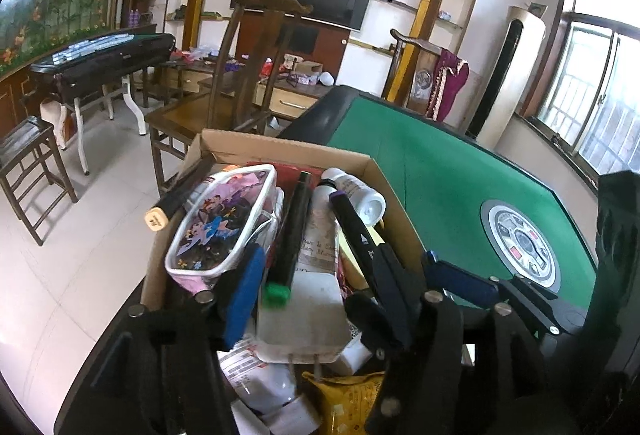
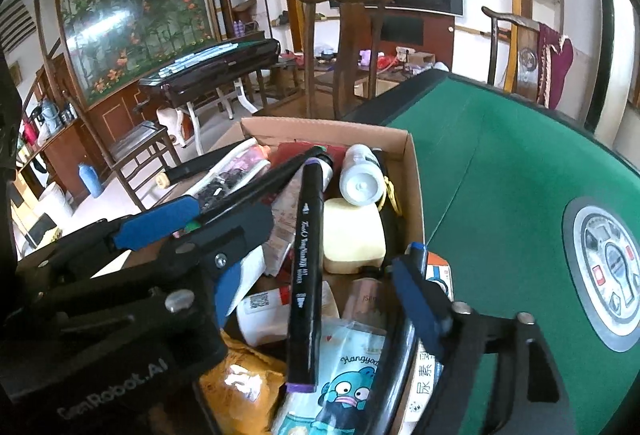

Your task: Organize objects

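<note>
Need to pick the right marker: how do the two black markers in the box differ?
The green-capped marker lies between the left gripper's fingers; the purple-ended marker lies between the right gripper's fingers, atop the clutter. Cap colours differ: green versus purple. White print shows only on the purple one. Both are long, black and inside the box.

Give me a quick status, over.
Both hand-held grippers open over the cardboard box. Purple-capped marker lies between the right one's fingers, ungrasped. Box crammed; left gripper crowds alongside.
</note>
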